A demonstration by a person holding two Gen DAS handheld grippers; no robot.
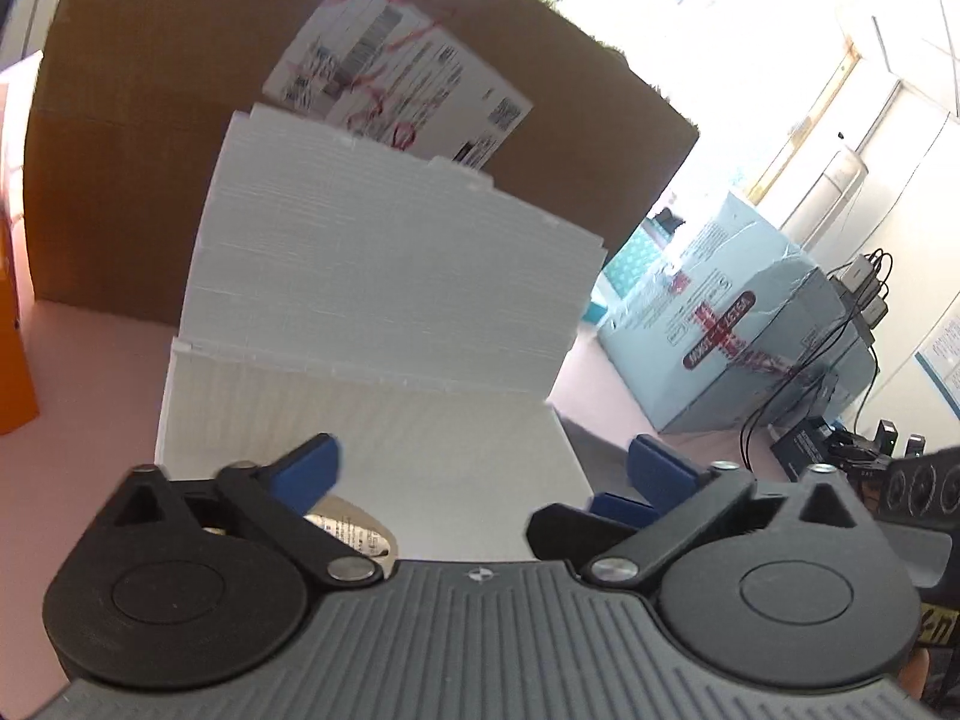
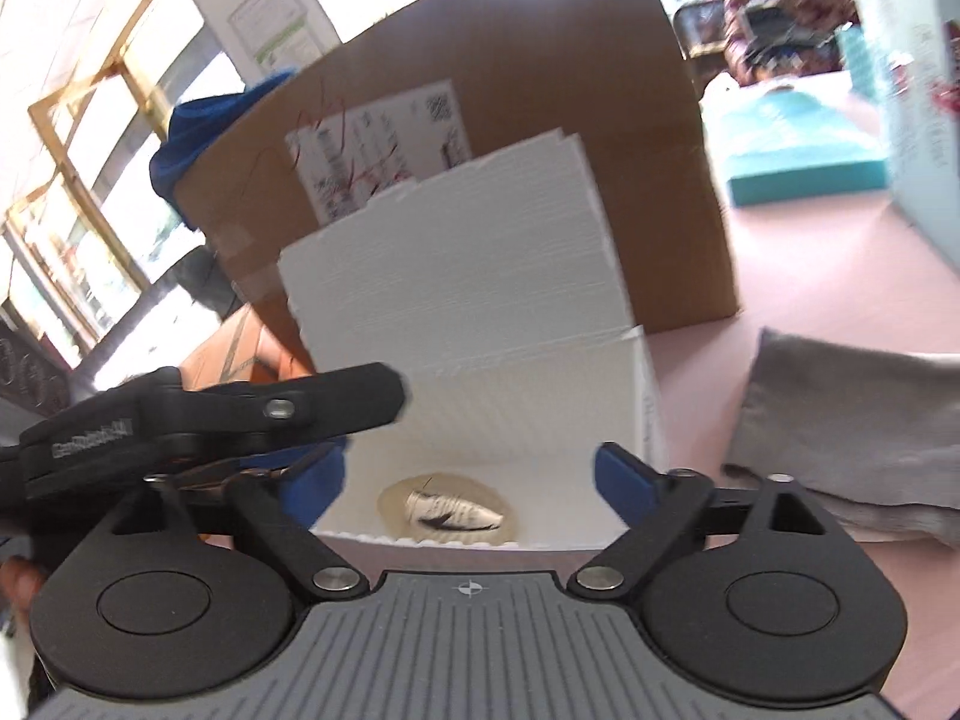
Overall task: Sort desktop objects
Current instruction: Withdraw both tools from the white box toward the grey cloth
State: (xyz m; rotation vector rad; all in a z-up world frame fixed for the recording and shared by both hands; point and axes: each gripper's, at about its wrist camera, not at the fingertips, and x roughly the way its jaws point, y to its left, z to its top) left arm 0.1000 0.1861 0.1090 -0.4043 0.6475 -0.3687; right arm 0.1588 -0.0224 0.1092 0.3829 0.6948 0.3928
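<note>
Hovering over white box (image 2: 480,324), both jaws wide open and empty; round tag (image 2: 447,509) lying inside, crosswise, nearer right gripper (image 2: 474,480).

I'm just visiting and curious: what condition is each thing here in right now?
White corrugated plastic box: lid up, open.
Round beige disc with a shoe picture: lying flat inside the box.
Grey folded cloth: lying beside the box.
Left gripper: open, empty.
Right gripper: open, empty.
</note>
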